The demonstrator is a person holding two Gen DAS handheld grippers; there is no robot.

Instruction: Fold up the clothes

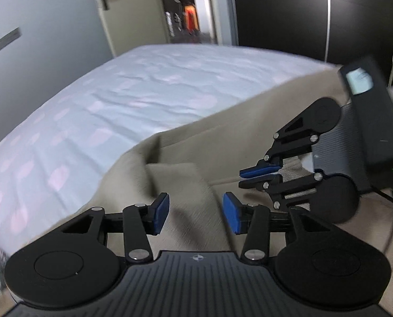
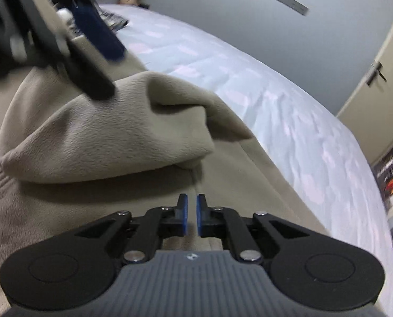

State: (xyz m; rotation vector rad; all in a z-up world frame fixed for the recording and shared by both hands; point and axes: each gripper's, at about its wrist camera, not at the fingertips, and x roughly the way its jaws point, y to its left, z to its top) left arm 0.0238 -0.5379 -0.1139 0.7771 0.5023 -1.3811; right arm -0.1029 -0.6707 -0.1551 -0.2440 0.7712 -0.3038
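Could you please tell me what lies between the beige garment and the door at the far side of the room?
The light blue bedsheet fills that stretch, from the beige garment up towards the door; the left wrist view shows it best.

Grey wall (image 1: 37, 60), cream door (image 1: 127, 13)

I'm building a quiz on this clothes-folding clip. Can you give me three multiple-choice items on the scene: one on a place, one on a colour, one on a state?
1. Where does the beige garment lie?
A. on the bed
B. on a chair
C. on the floor

2. What colour are the pads on the gripper fingers?
A. red
B. blue
C. white

3. How do the left gripper jaws stand?
A. clamped on the garment
B. shut on nothing
C. open, nothing between the pads

Answers:
1 A, the garment rests on the patterned bedsheet.
2 B, blue pads show in both views.
3 C, there is a clear gap between the pads.
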